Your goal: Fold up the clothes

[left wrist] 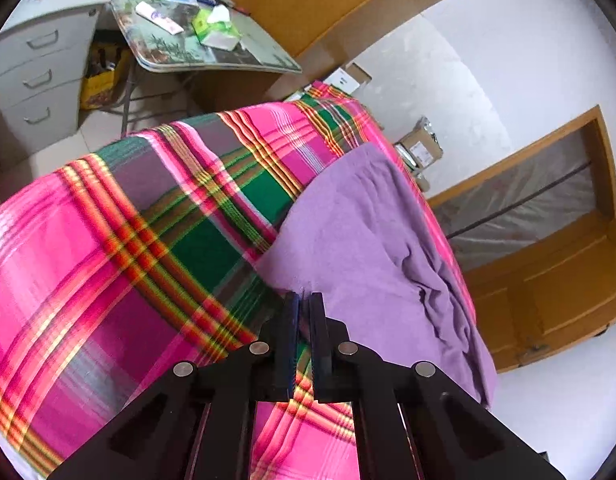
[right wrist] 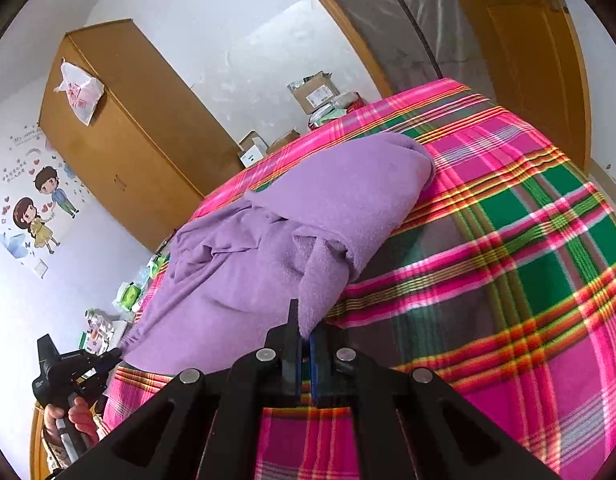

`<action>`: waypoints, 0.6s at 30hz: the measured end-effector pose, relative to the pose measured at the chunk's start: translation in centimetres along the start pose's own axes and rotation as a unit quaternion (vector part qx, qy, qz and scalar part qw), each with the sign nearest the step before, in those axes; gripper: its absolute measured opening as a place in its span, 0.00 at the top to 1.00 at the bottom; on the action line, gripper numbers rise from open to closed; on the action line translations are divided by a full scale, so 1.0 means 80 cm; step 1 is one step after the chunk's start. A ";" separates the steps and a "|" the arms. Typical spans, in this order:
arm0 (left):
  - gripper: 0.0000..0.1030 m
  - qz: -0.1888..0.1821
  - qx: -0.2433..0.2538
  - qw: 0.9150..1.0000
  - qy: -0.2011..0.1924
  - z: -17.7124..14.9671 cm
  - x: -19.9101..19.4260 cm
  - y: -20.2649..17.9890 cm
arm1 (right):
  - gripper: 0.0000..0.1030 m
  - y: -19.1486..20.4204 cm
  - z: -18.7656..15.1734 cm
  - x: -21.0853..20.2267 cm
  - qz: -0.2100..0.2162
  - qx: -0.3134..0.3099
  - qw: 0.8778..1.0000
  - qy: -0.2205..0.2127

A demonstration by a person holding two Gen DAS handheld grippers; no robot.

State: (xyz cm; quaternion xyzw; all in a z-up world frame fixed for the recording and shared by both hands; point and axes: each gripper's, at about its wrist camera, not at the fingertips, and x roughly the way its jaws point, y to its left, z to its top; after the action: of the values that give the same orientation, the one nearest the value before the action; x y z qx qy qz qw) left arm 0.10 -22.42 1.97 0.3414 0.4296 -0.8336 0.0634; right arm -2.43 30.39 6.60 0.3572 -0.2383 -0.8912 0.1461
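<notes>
The purple garment lies on the bed. Both grippers, left and right, pinch its near edge. Next, I think, lift and carry it over evenly.

One purple garment lies on one bed under one pink, green and orange plaid sheet. Two grippers are in play: the left gripper and the right gripper, each with two jaws closed on the purple cloth. One table holds clutter too small to count exactly. One grey cabinet shows three drawers. One wooden wardrobe carries one plastic bag. Several cardboard boxes sit by the wall.
</notes>
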 end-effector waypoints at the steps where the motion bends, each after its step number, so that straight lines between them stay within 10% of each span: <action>1: 0.95 0.001 0.002 1.000 -0.004 -0.002 -0.005 0.002 | 0.98 -0.001 0.000 -0.002 0.001 0.001 1.000 -0.001; 11: 0.96 0.010 0.002 1.000 0.012 -0.018 -0.004 0.017 | 0.98 -0.002 -0.007 -0.008 -0.012 -0.007 1.000 -0.001; 18: 0.75 -0.017 -0.026 0.999 0.018 -0.008 0.013 0.019 | 0.98 -0.010 -0.015 0.007 -0.037 -0.004 0.999 0.010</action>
State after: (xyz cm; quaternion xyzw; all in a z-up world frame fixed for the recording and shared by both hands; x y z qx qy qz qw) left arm 0.24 -22.65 0.03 0.3471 0.4584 -0.8166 0.0500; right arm -2.01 30.45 5.07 0.3744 -0.2204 -0.8931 0.1168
